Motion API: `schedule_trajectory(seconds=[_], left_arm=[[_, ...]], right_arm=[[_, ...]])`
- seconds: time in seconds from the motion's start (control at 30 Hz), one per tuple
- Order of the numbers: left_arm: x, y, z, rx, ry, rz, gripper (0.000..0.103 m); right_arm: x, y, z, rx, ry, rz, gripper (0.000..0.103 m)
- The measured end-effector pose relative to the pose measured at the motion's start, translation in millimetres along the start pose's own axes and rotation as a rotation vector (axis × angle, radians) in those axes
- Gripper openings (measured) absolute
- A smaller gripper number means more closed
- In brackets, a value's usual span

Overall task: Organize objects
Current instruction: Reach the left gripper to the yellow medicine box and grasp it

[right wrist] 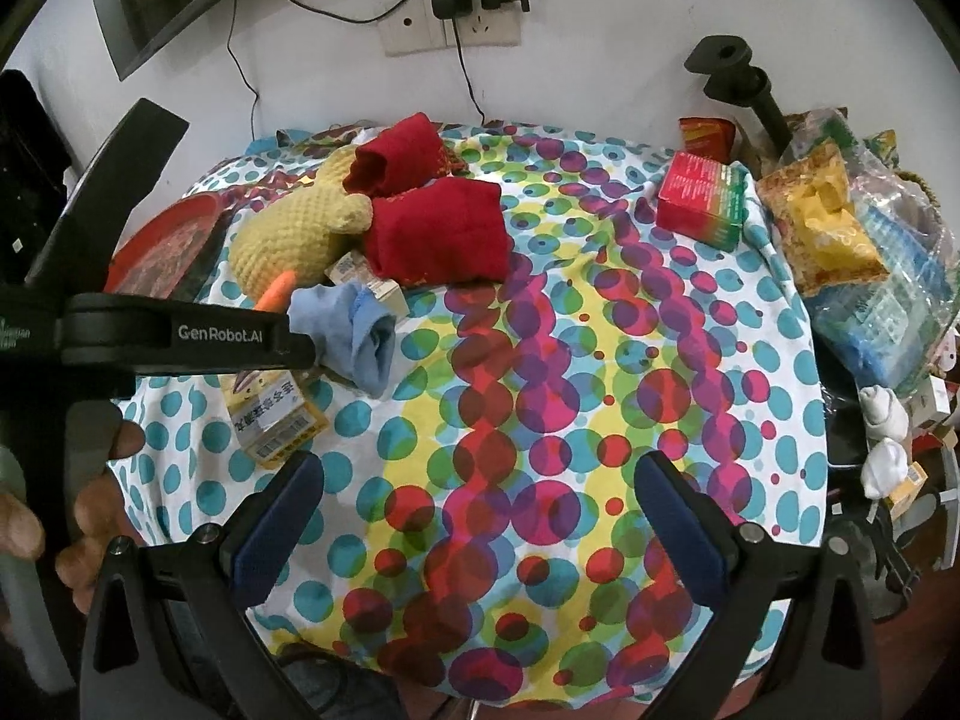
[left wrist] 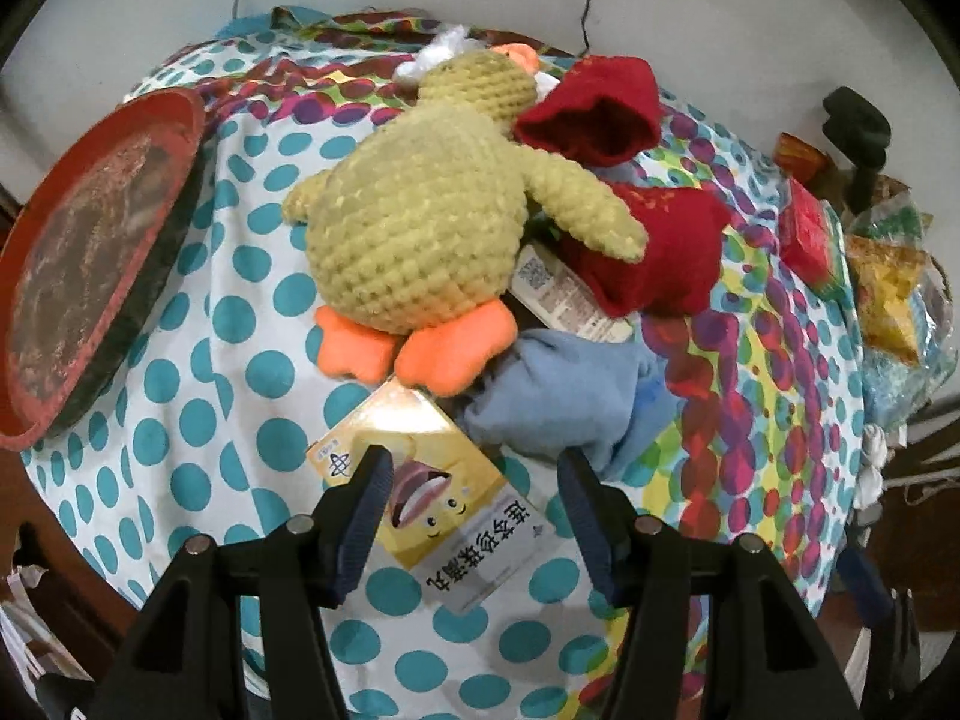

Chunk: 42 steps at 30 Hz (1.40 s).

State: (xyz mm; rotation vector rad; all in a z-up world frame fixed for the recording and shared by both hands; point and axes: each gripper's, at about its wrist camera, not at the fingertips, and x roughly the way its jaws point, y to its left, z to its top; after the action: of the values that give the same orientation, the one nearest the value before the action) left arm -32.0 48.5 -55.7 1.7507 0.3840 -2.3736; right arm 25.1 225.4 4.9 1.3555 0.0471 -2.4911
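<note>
Yellow box (left wrist: 432, 498) lies flat on the dotted cloth (left wrist: 198, 420) between the left gripper's (left wrist: 474, 468) spread jaws, pads not pressing; right gripper (right wrist: 480, 480) also released, over bare cloth. Looks light, stiff, glossy card: pinch across its long edges, gently, may slip

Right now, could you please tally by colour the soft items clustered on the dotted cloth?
Red fabric pouches: 2
Yellow crocheted plush duck: 1
Light blue crumpled cloth: 1
Total: 4
</note>
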Motion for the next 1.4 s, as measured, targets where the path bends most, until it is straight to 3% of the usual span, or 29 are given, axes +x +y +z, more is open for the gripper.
schedule_trajectory(seconds=[0.27,0.53,0.63,0.8,1.2,1.4], left_arm=[[-9,11,-12,-0.117,-0.044,-0.023,0.059],[-7,10,-8,-0.173,-0.061,0.058,0.059],[-8,16,-8,-0.172,-0.047,0.06,0.059],[-6,37,-10,-0.262,0.004,0.022,0.059],[5,28,-5,-0.283,0.005,0.032,0.064],[26,16,-3,-0.233,0.08,0.083,0.069]], right_arm=[[8,-2,5,-0.008,0.005,0.017,0.103],[14,-6,3,0.022,0.016,0.053,0.103],[12,-9,2,0.028,0.009,0.059,0.103],[14,-12,-1,0.054,-0.003,0.088,0.103],[27,-18,-8,0.084,0.022,0.135,0.103],[30,-21,-5,0.1,0.024,0.143,0.103]])
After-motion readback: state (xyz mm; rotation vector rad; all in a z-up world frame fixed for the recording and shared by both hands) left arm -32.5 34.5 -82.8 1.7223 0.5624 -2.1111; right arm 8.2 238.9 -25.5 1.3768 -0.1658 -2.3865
